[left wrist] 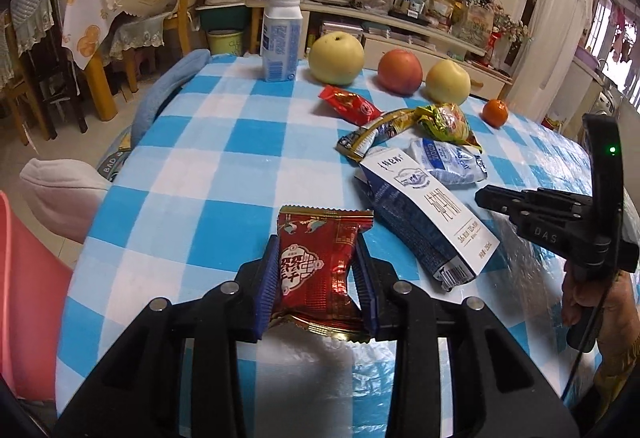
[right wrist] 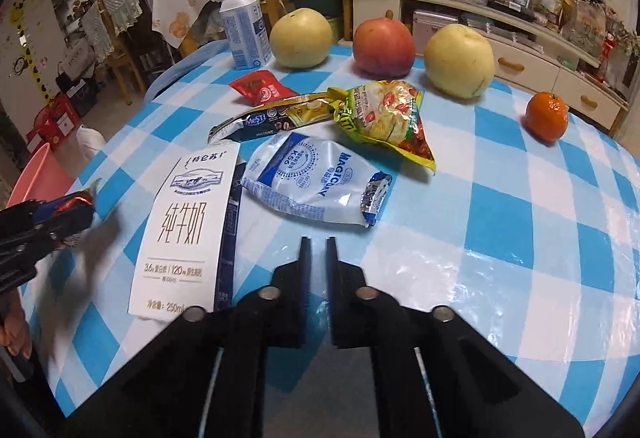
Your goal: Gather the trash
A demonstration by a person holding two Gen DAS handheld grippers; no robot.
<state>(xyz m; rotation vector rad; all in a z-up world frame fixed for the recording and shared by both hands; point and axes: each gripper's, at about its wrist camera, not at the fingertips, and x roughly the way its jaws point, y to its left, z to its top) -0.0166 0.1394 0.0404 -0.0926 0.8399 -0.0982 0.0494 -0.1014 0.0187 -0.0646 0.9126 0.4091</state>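
My left gripper (left wrist: 316, 242) is shut on a red snack wrapper (left wrist: 316, 262) and holds it just above the checked table (left wrist: 208, 158); it also shows at the left of the right wrist view (right wrist: 76, 204). My right gripper (right wrist: 316, 240) is nearly shut and empty, low over the cloth in front of a white-blue pouch (right wrist: 316, 182). A flattened milk carton (right wrist: 184, 230) lies to its left. A coffee sachet (right wrist: 272, 120), a yellow-green snack bag (right wrist: 384, 114) and a small red wrapper (right wrist: 262, 88) lie behind. My right gripper also shows in the left wrist view (left wrist: 480, 196).
Two yellow pears (right wrist: 300, 38) (right wrist: 458, 60), a red apple (right wrist: 384, 46), a mandarin (right wrist: 546, 116) and an upright milk bottle (right wrist: 242, 28) stand along the table's far edge. A pink bin (left wrist: 24, 298) sits left of the table. Chairs and a cluttered TV shelf lie beyond.
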